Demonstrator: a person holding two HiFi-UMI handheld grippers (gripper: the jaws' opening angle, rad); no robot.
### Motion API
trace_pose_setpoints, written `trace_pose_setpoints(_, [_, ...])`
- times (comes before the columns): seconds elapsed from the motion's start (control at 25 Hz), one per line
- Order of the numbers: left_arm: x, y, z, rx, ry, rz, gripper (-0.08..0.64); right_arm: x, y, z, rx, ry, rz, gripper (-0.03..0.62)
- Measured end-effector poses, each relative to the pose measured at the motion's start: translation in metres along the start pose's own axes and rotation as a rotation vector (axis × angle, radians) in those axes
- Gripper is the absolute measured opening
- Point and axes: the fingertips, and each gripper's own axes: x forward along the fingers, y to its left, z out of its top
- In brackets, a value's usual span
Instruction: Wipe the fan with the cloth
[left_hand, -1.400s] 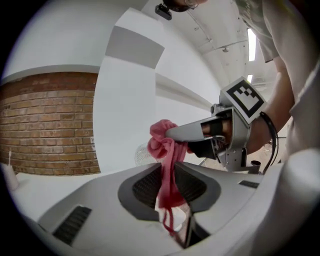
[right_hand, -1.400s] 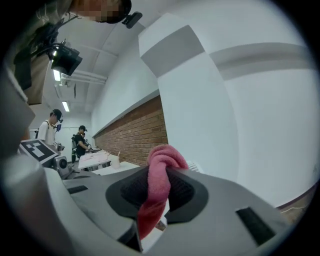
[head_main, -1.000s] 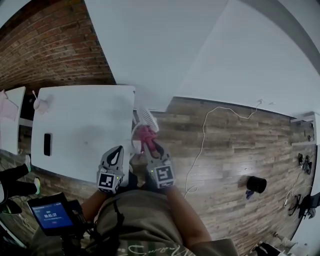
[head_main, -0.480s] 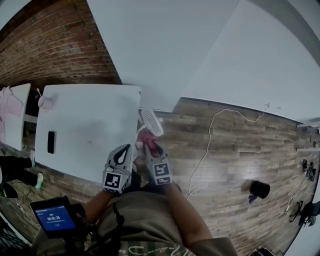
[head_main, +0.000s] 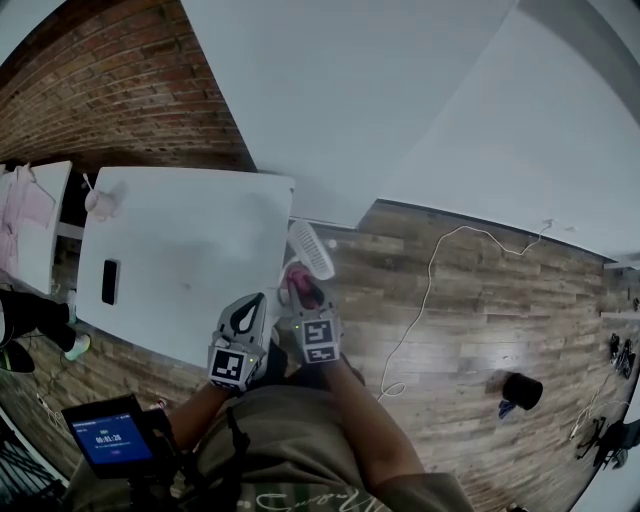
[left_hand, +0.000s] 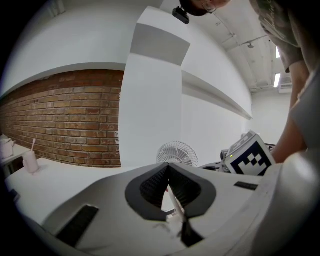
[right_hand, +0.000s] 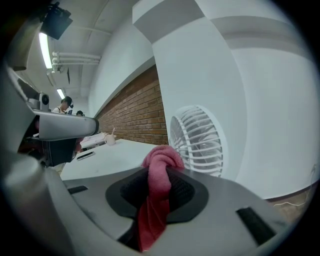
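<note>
Both closed: left tongs (left_hand: 168, 189) empty, right tongs (right_hand: 159, 186) pinching cloth (right_hand: 160, 162); hard wiping could topple the fan (right_hand: 197, 140) off the desk's (head_main: 180, 240) edge.

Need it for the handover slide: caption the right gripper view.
Right gripper clamps a pink cloth with the white fan ahead.
</note>
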Motion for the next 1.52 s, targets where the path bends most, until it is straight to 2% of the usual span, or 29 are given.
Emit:
trace_pose_setpoints(0.6, [0.005, 0.003, -0.001, -0.031, 0.003, 0.006, 0.021, -0.003, 0.013, 0.001, -0.038, -0.036, 0.083, 0.098])
trace_pose_setpoints(1.24, [0.0, -0.003, -0.003, -0.029, 0.007, -0.02, 0.021, -0.013, 0.03, -0.005, 0.042, -0.001, 0.159, 0.1])
trace_pose_setpoints(1.52, [0.0, -0.002, -0.005, -0.027, 0.006, -0.024, 0.021, -0.012, 0.033, -0.01, 0.028, 0.015, 0.183, 0.1])
